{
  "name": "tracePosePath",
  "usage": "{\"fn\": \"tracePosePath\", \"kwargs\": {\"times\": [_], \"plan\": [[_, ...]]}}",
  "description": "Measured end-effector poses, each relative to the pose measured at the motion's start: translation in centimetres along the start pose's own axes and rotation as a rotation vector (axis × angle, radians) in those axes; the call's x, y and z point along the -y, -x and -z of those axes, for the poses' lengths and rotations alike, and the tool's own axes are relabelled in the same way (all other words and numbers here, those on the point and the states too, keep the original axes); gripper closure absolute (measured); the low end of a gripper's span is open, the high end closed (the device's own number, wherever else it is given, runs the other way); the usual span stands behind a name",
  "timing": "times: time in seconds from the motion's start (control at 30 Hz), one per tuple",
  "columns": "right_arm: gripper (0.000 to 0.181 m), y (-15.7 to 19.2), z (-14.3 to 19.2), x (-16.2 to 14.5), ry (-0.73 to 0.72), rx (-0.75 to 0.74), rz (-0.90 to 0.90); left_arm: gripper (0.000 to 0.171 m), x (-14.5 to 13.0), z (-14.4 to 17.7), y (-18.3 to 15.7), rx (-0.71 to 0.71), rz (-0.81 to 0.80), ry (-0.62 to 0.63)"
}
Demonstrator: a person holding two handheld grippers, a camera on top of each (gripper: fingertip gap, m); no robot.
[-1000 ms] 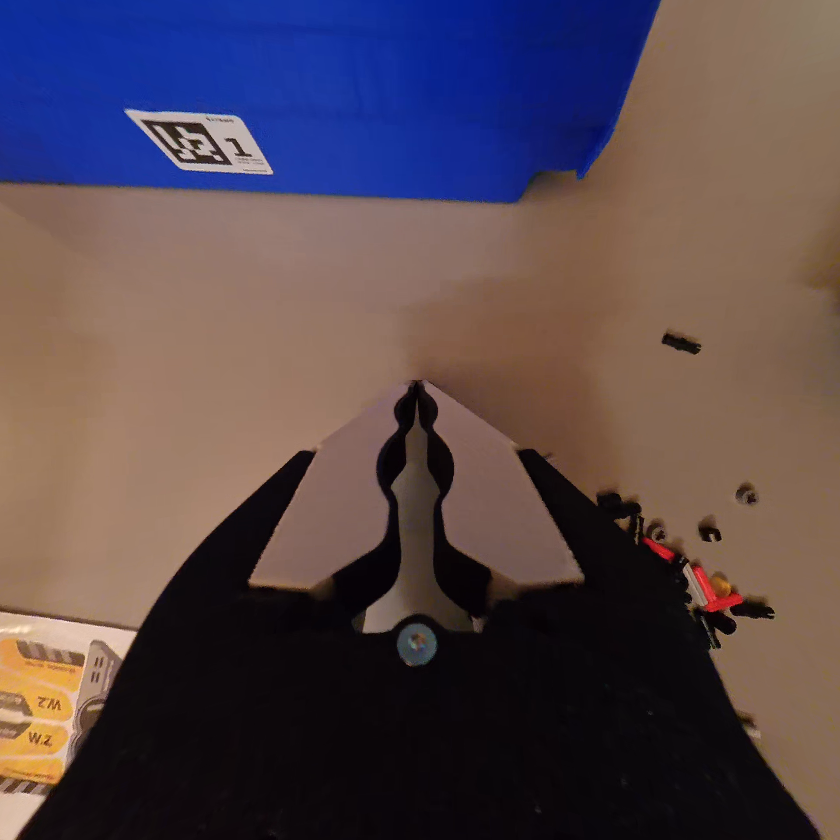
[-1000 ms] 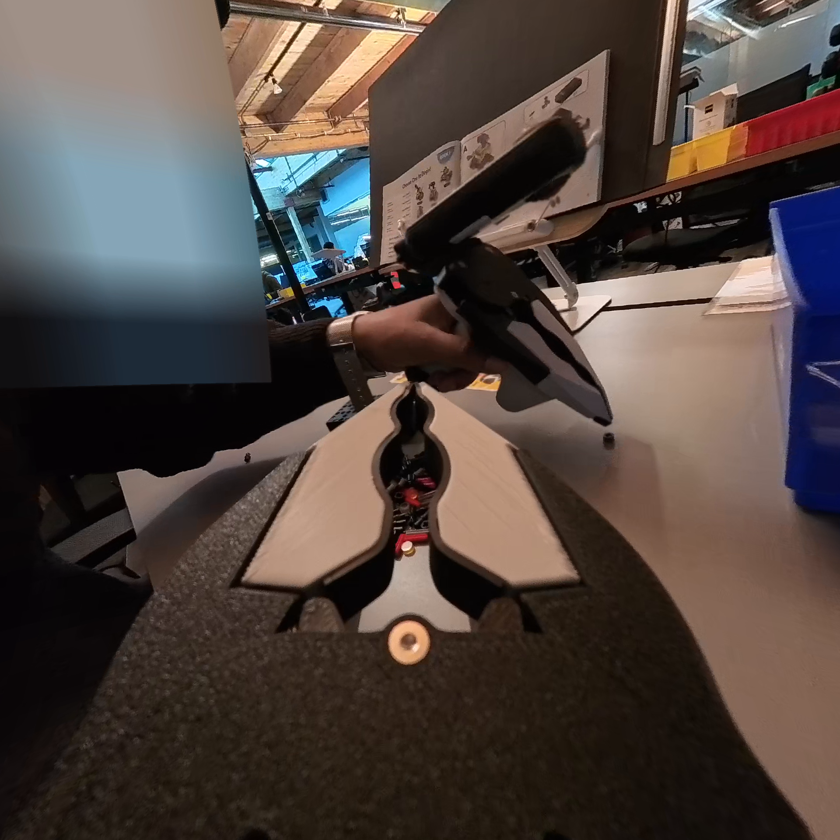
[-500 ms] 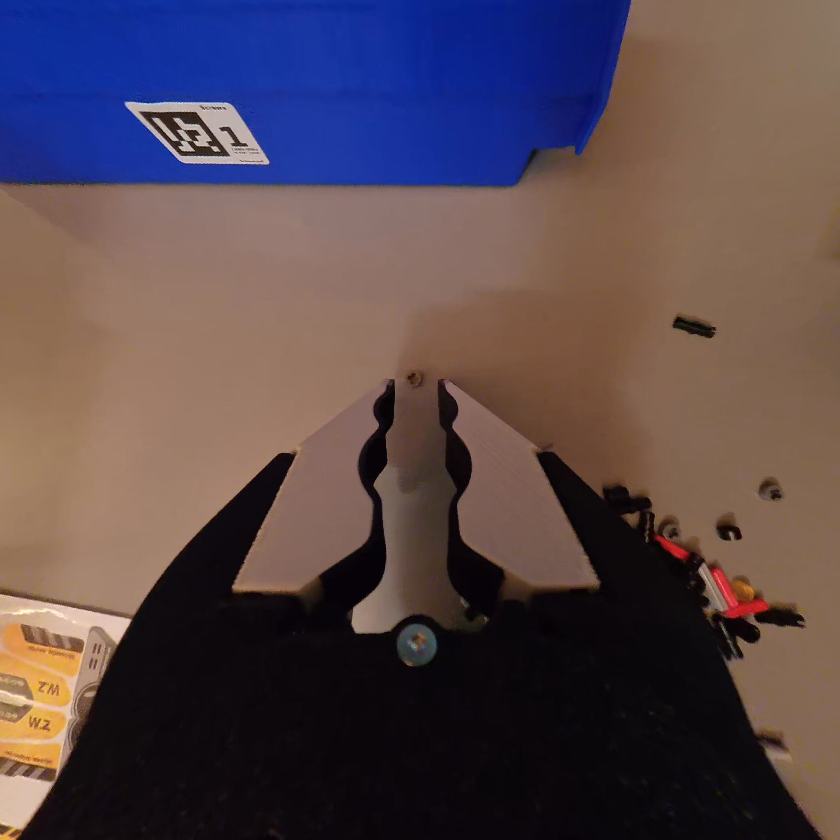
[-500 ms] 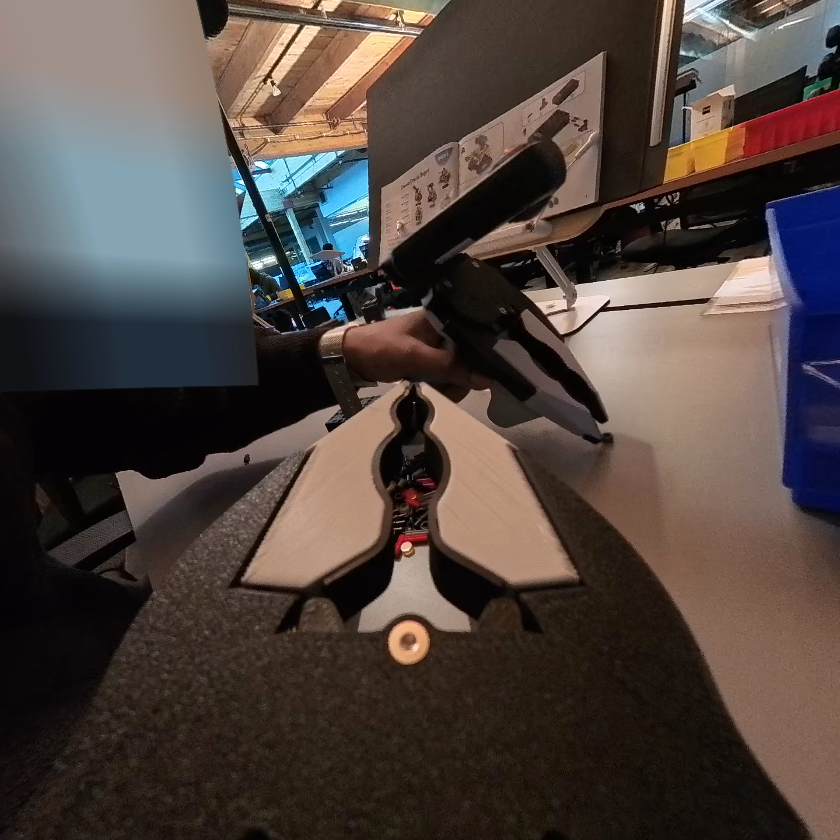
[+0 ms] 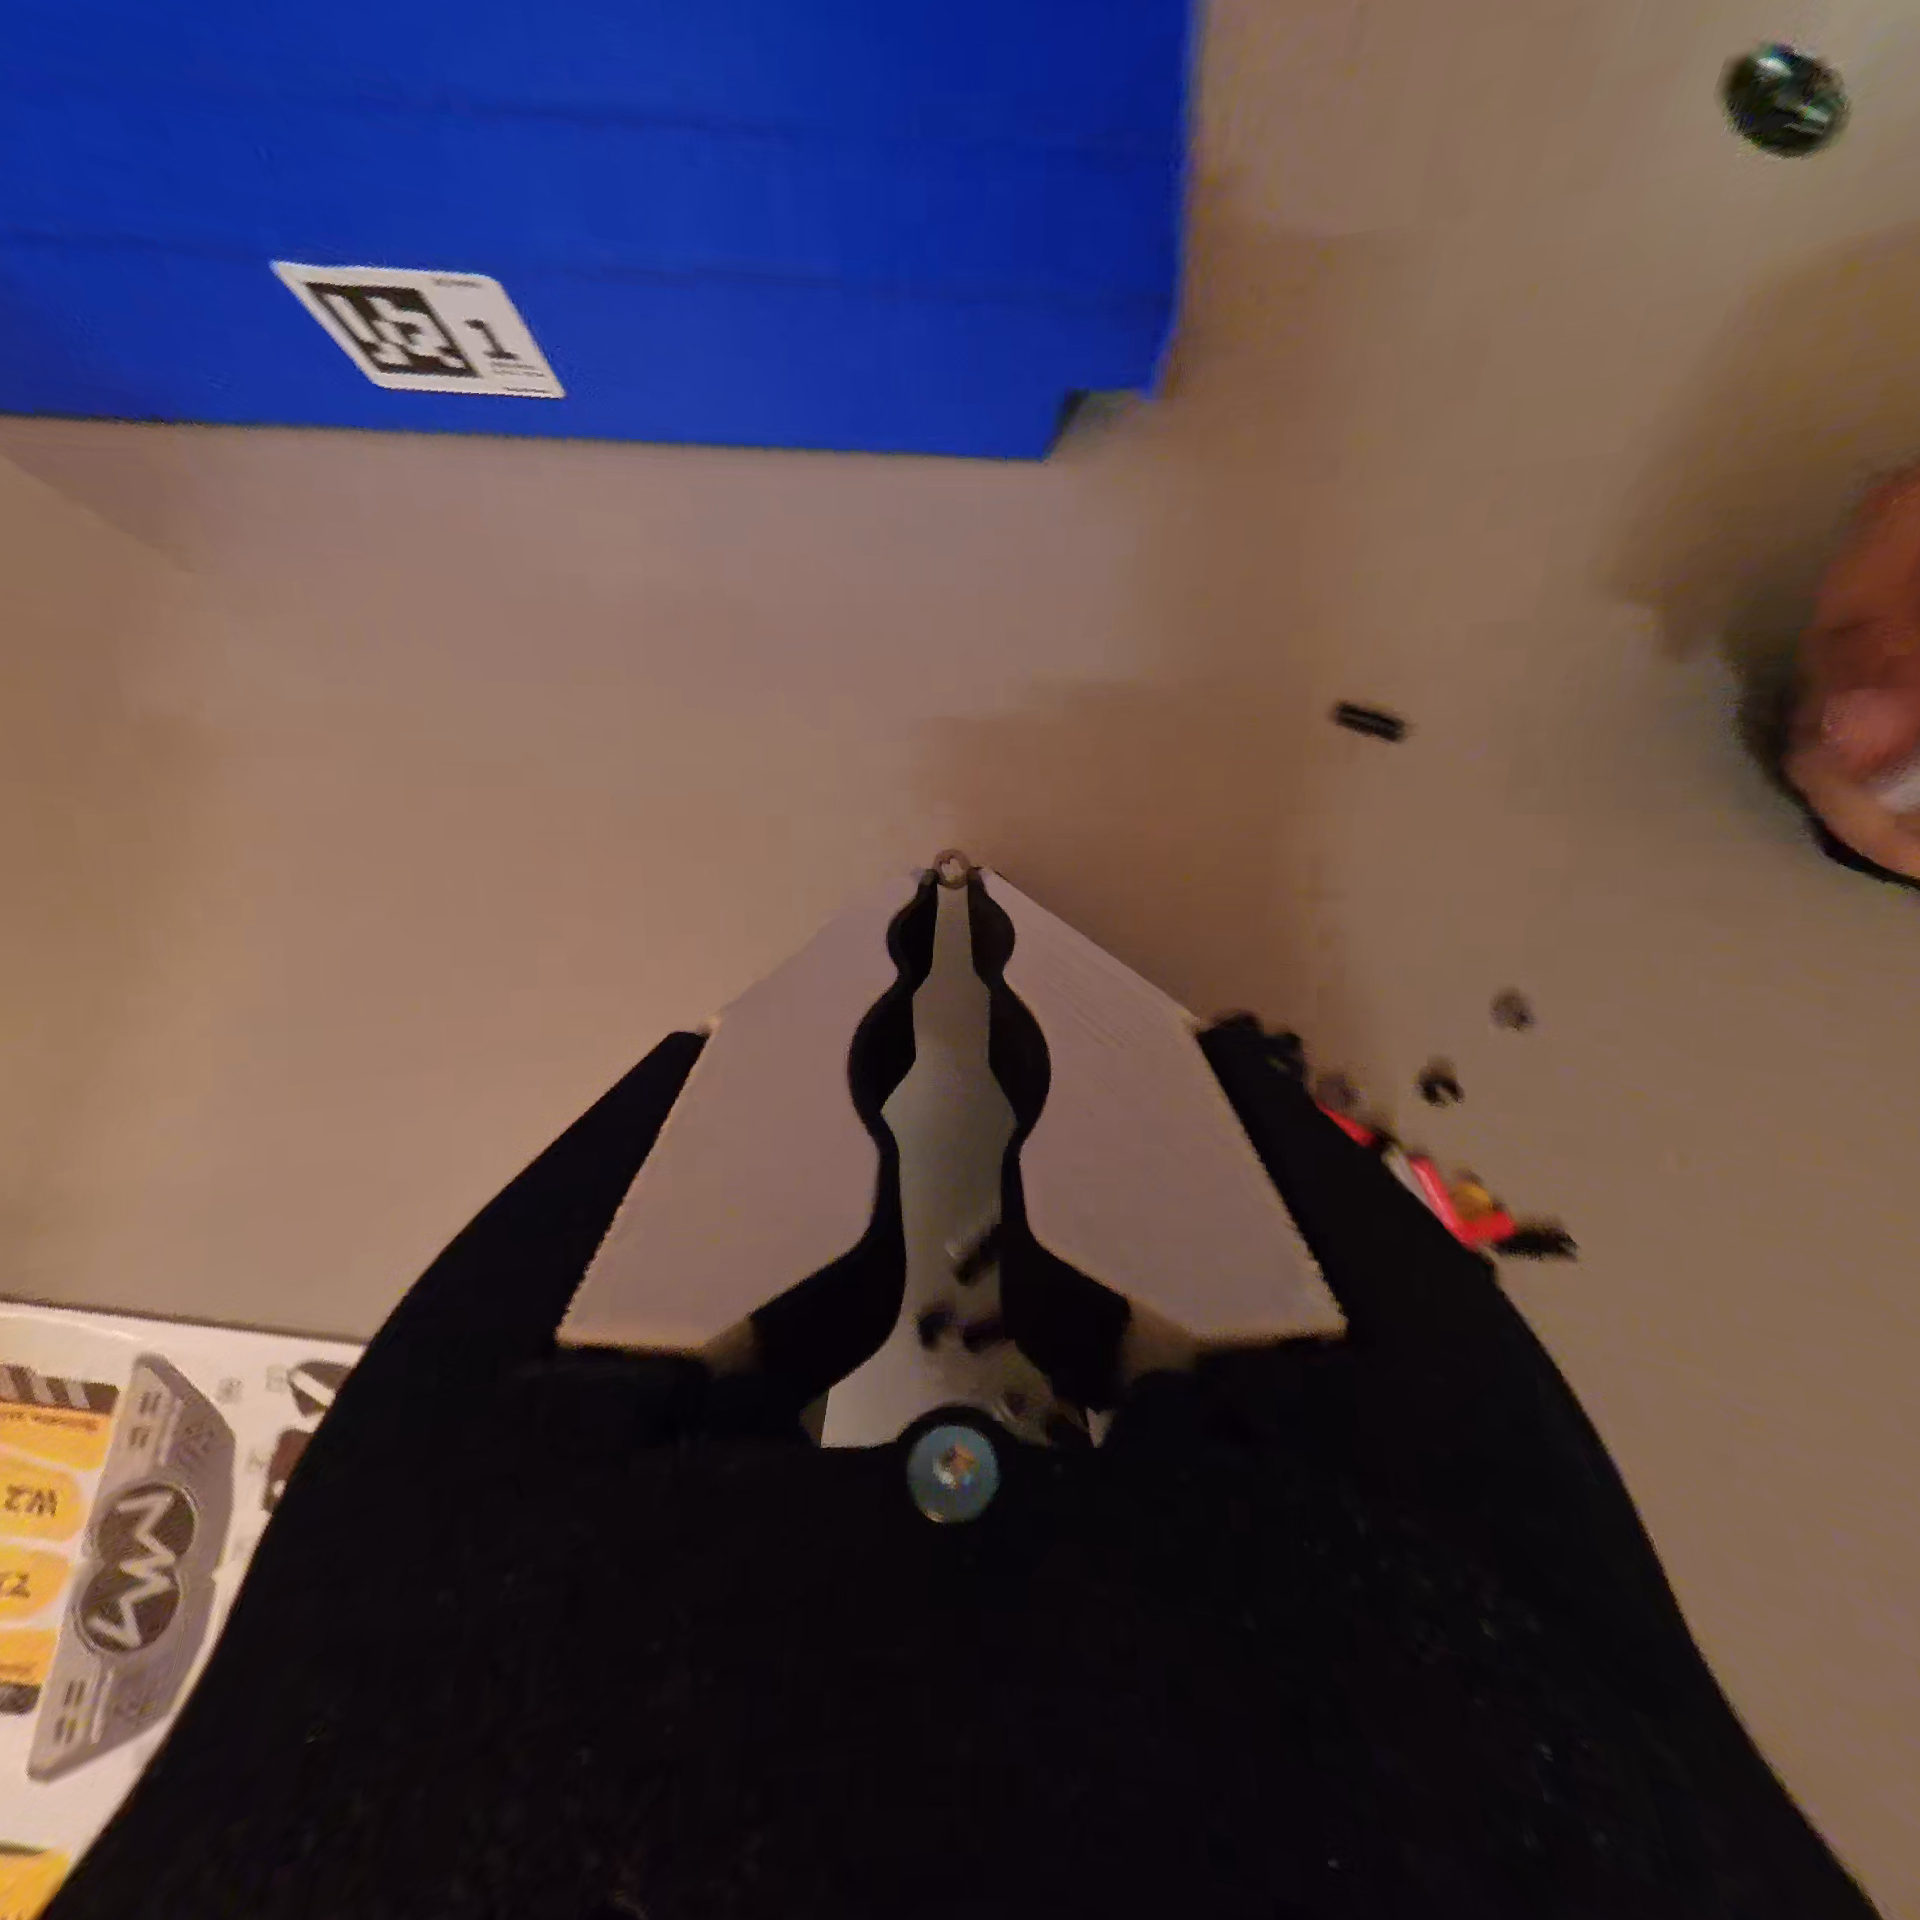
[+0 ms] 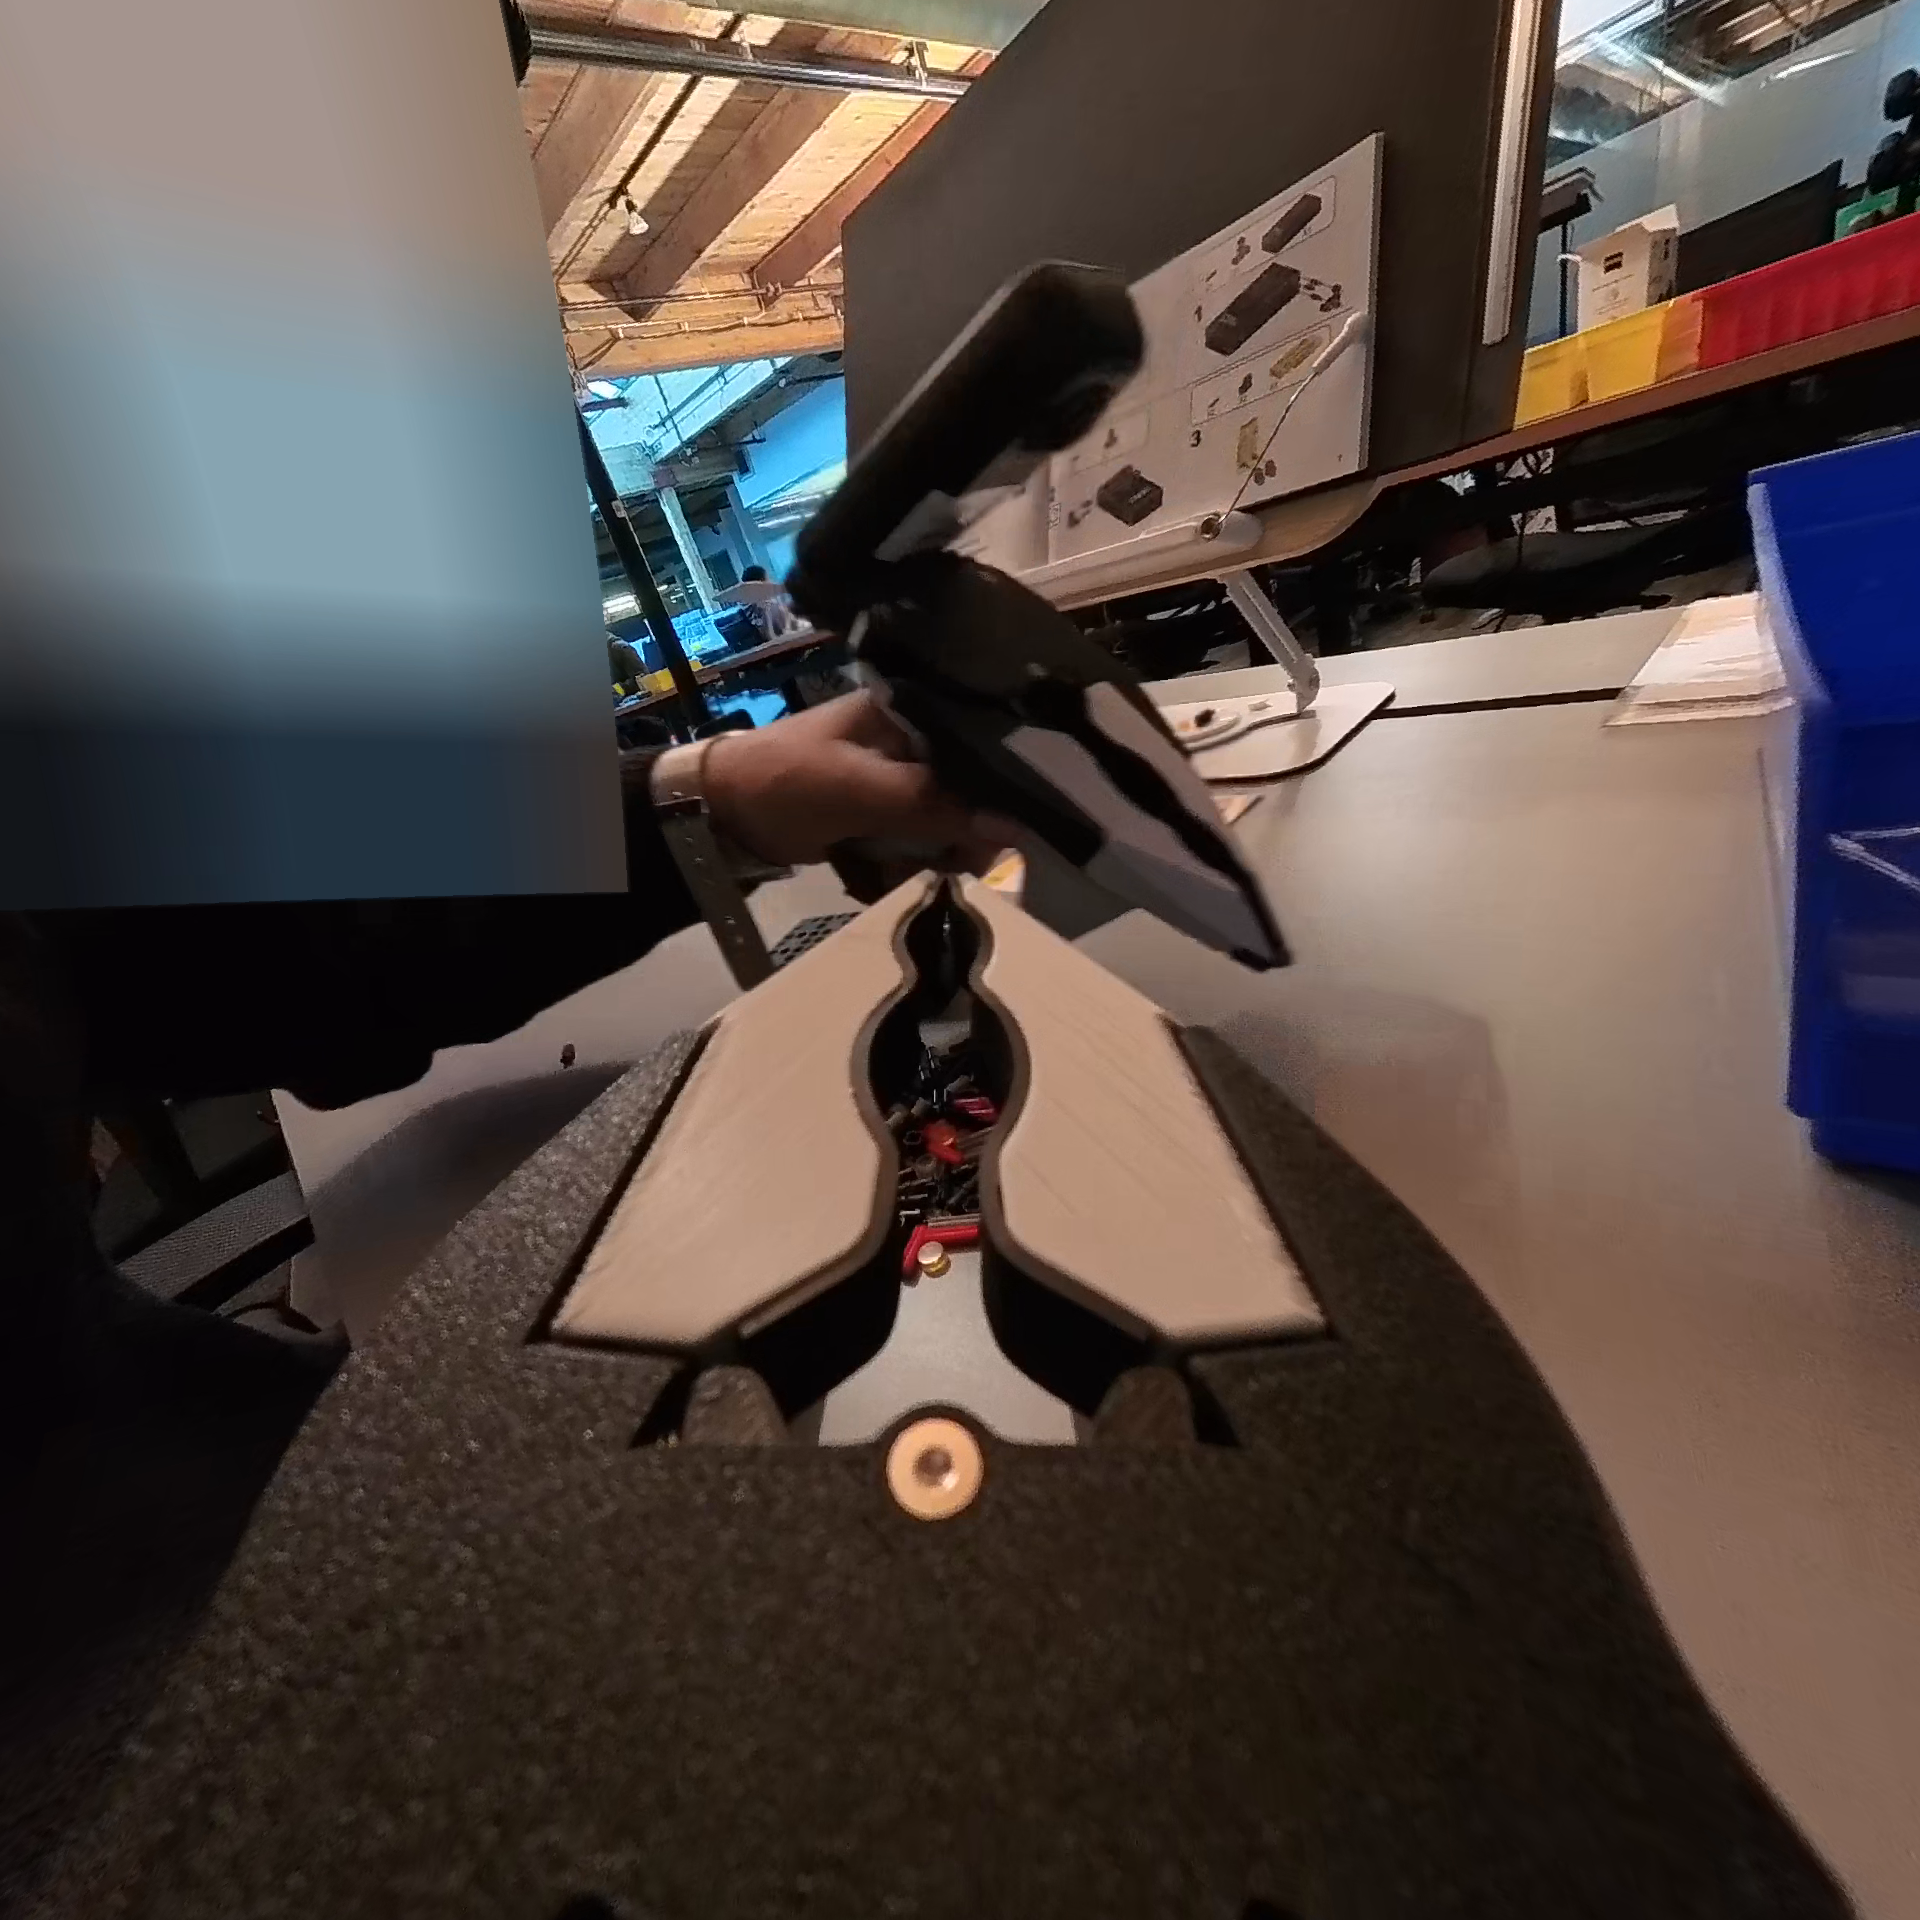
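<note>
My left gripper (image 5: pixel 951 881) is shut on a small grey ring-shaped piece (image 5: pixel 951 862), pinched at the very tips above the beige table (image 5: pixel 520 831). In the right wrist view the left gripper (image 6: pixel 1259 954) hangs tilted down, its tips a little off the table, held by a hand (image 6: pixel 821 790). My right gripper (image 6: pixel 948 885) is shut and empty, low over a pile of small black, red and yellow parts (image 6: pixel 940 1138) that shows between its fingers.
A blue bin (image 5: pixel 623 187) with a white tag (image 5: pixel 416 327) stands ahead of the left gripper, also at the right (image 6: pixel 1860 831). A black pin (image 5: pixel 1369 721), scattered parts (image 5: pixel 1434 1174), a sticker sheet (image 5: pixel 104 1538) and an instruction sheet on a stand (image 6: pixel 1247 364) are around. The grippers' ends are close to 12 centimeters from one another. The left tips stand about 11 centimeters off the black pin (image 5: pixel 1369 721).
The left gripper opened around the small grey piece on the table, then closed on it and rose off the surface. The right gripper stayed shut, almost still.
</note>
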State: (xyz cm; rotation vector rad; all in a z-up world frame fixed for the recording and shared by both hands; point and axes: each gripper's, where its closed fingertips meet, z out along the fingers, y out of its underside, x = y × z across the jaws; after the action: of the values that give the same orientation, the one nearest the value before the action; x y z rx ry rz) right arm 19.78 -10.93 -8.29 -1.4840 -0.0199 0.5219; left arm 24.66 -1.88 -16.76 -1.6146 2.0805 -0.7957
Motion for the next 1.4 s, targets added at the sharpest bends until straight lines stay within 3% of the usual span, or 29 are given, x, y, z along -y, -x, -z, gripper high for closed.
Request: {"fn": "tracePosePath", "kwargs": {"times": [0.13,0.3,0.53,0.73,0.97,1.2,1.4], "plan": [[0.181,0.0,0.0,0.0,0.000,0.000,-0.001,0.167,-2.3,2.8,-4.0,-0.094,-0.077,0.043],[0.181,0.0,0.0,0.0,0.003,-0.001,-0.003,0.167,-6.6,4.0,-5.7,-0.106,-0.142,0.188],[0.181,-0.3,-0.1,-0.3,0.018,-0.008,-0.020,0.164,-6.0,4.6,-5.2,-0.013,-0.102,0.112],[0.180,0.2,1.2,-3.6,0.270,0.039,-0.128,0.161,-6.1,6.1,-6.2,0.026,-0.060,0.065],[0.164,-1.9,3.4,-9.2,0.690,-0.189,0.280,0.161,-8.2,7.5,-10.2,-0.063,0.054,0.018],[0.165,-1.9,3.0,-10.5,0.767,-0.201,0.311,0.156,-9.5,8.0,-13.0,-0.093,0.102,-0.041],[0.174,-1.9,2.6,-11.2,0.807,-0.196,0.323,0.147,-11.2,7.2,-12.6,-0.021,0.075,0.017]]}}
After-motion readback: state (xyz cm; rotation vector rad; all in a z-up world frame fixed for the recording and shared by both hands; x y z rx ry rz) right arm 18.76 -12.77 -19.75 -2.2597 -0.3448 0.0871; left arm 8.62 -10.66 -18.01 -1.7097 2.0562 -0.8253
